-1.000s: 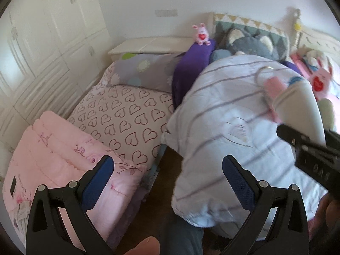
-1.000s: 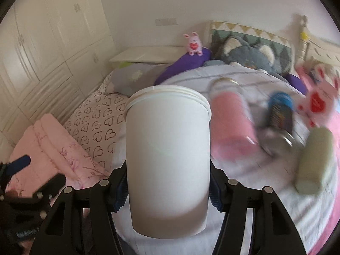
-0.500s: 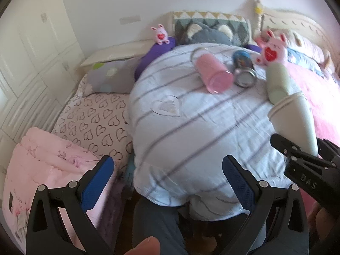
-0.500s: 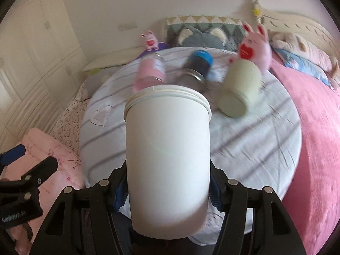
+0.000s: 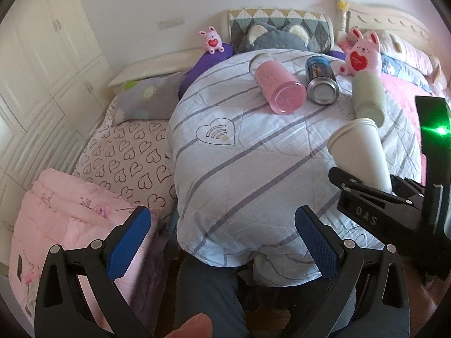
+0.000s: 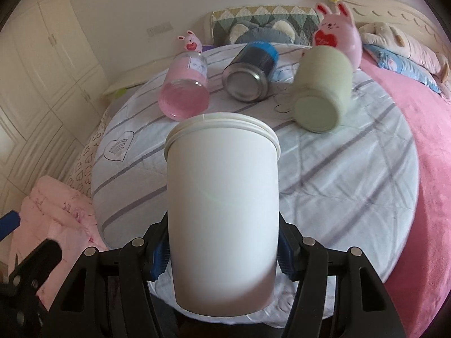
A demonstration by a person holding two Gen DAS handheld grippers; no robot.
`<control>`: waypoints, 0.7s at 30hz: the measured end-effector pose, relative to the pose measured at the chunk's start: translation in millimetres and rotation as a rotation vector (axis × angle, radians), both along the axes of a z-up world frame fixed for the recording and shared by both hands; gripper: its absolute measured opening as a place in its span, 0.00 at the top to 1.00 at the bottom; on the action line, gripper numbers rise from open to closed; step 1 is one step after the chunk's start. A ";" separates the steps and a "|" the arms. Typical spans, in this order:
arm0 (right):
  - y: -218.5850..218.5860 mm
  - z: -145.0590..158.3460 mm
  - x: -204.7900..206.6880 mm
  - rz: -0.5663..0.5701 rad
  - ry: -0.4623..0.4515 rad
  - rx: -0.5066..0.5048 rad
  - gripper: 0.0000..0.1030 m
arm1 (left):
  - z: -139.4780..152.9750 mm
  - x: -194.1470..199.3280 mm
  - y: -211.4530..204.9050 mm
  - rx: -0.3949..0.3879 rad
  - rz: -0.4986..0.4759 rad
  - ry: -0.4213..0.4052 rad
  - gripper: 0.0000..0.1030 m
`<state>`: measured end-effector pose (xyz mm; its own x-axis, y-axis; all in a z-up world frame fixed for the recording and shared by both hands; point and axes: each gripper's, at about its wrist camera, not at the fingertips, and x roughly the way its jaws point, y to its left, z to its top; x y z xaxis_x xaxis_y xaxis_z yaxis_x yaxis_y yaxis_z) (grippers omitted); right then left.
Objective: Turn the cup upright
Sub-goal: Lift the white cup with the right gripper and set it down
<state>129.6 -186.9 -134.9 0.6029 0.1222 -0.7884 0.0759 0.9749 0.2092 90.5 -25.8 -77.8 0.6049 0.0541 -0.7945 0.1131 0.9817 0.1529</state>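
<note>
My right gripper (image 6: 222, 253) is shut on a white paper cup (image 6: 222, 214), held in the air above the near edge of a round striped cushion (image 6: 338, 186). The cup points away from the camera, rim far, base near. It also shows at the right of the left wrist view (image 5: 359, 155), tilted, in the right gripper (image 5: 366, 211). My left gripper (image 5: 222, 239) is open and empty, low at the cushion's near-left edge.
On the cushion's far side lie a pink bottle (image 6: 184, 93), a blue metal can (image 6: 249, 76) and a green cup (image 6: 322, 91), all on their sides. Pink bunny toys (image 6: 338, 36) and pillows lie behind. A folded pink quilt (image 5: 70, 219) lies left; a pink blanket (image 6: 422, 169) lies right.
Both cameras swung right, from the heart-print bedding to the round cushion. The right gripper still holds the white cup; the bottle, can and green cup now sit straight ahead.
</note>
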 end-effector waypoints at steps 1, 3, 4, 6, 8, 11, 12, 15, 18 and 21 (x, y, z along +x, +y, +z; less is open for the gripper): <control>1.3 -1.1 1.6 -0.005 -0.001 0.003 0.40 | -0.2 0.9 0.2 0.001 0.003 0.000 0.00; 3.6 -1.1 2.2 -0.010 -0.007 0.011 0.40 | -0.9 2.7 1.6 0.001 0.010 0.003 0.00; 4.3 -0.8 3.0 -0.016 -0.011 0.012 0.40 | -1.5 3.4 1.7 0.003 0.012 0.004 0.00; 4.9 -2.9 5.1 -0.025 -0.002 0.012 0.39 | -2.8 3.6 1.6 0.004 0.014 0.007 0.00; 5.7 -5.4 7.2 -0.027 0.007 0.027 0.38 | -3.5 4.0 0.7 0.004 0.011 0.010 0.00; 4.3 -5.0 5.0 -0.038 0.003 0.039 0.18 | -3.4 3.3 -0.6 0.002 0.006 0.011 0.00; 3.9 -3.7 3.5 -0.038 0.001 0.042 0.18 | -3.2 2.7 -0.9 -0.001 0.005 0.010 0.00; 1.8 2.6 -1.9 -0.038 -0.014 0.035 0.18 | -1.3 0.6 -1.3 -0.006 0.003 0.008 0.00; -2.9 12.3 -10.7 -0.039 -0.037 0.041 0.18 | 1.8 -2.9 -1.2 -0.012 0.004 0.003 0.00; -7.3 22.5 -19.7 -0.029 -0.058 0.051 0.18 | 6.0 -8.3 -2.5 -0.019 0.006 -0.006 0.00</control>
<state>109.9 -194.1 -112.4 0.6510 0.1436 -0.7453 0.0898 0.9605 0.2635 82.2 -28.3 -71.8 0.6097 0.0428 -0.7915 0.1066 0.9850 0.1354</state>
